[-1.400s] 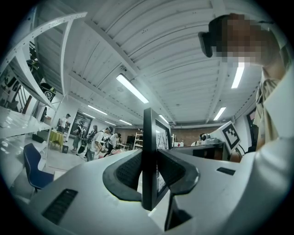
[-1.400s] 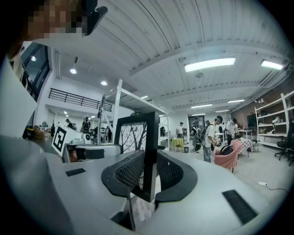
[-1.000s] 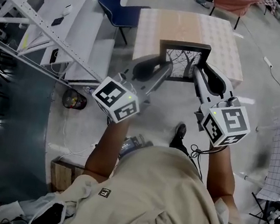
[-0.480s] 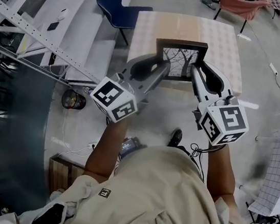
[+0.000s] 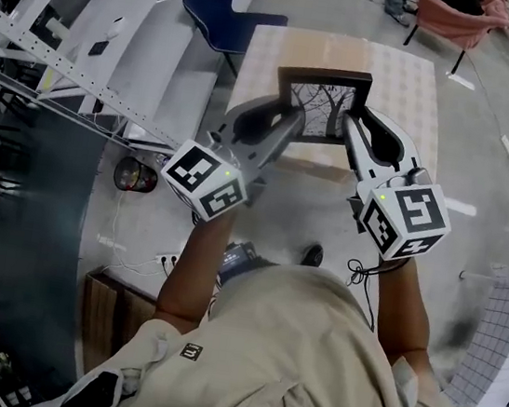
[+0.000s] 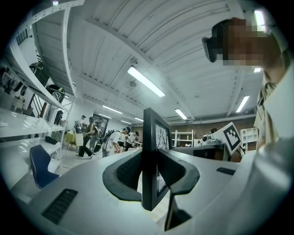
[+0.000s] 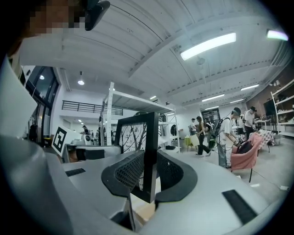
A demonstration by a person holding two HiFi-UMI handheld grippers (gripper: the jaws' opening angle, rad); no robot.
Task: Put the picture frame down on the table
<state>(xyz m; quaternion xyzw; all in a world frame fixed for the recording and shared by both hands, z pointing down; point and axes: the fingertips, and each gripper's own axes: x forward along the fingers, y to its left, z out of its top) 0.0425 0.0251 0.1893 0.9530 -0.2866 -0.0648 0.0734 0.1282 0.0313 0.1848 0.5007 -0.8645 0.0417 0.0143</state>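
A dark picture frame (image 5: 322,101) with a black-and-white picture of bare branches hangs upright in the air over the near part of a light checked table (image 5: 399,77). My left gripper (image 5: 285,118) is shut on the frame's left edge (image 6: 149,156). My right gripper (image 5: 352,127) is shut on its right edge (image 7: 149,151). In the left gripper view the frame's thin side stands between the jaws, and the right gripper's marker cube (image 6: 231,136) shows beyond it. The frame's lower edge is hidden behind the grippers in the head view.
A blue chair (image 5: 218,9) stands left of the table, a pink chair (image 5: 459,20) behind it. A long white bench (image 5: 150,42) and a metal rack beam (image 5: 75,79) run at the left. Several people (image 7: 220,133) stand in the room. A white gridded board (image 5: 498,345) lies at the right.
The frame and both grippers have moved forward and stand further over the table's near part. The holder has stepped closer to the table. Both grips are unchanged.
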